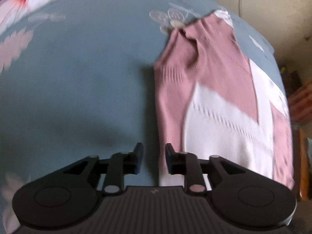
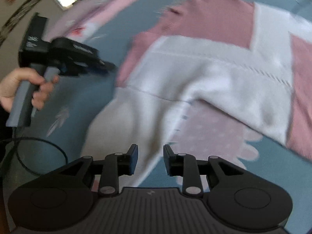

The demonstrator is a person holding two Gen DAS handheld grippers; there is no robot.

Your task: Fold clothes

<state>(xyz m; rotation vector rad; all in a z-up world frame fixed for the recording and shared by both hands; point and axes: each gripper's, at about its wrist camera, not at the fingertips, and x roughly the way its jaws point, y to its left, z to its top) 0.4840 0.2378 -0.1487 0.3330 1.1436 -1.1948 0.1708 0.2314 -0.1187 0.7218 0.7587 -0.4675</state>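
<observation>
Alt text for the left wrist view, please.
A pink and white sweater, partly folded, lies on a blue floral bedspread. The left claw is open and empty at the sweater's near left edge.

A: Where does the sweater (image 1: 224, 105) lie?

B: Flat on the bedspread (image 1: 78, 78), ahead and to the right of the left gripper (image 1: 154, 159); its near edge runs past the right fingertip.

A: And the right gripper (image 2: 150, 159)?

B: Above the sweater's near end, with the left gripper far off to its left, held in a hand (image 2: 21, 87).
</observation>
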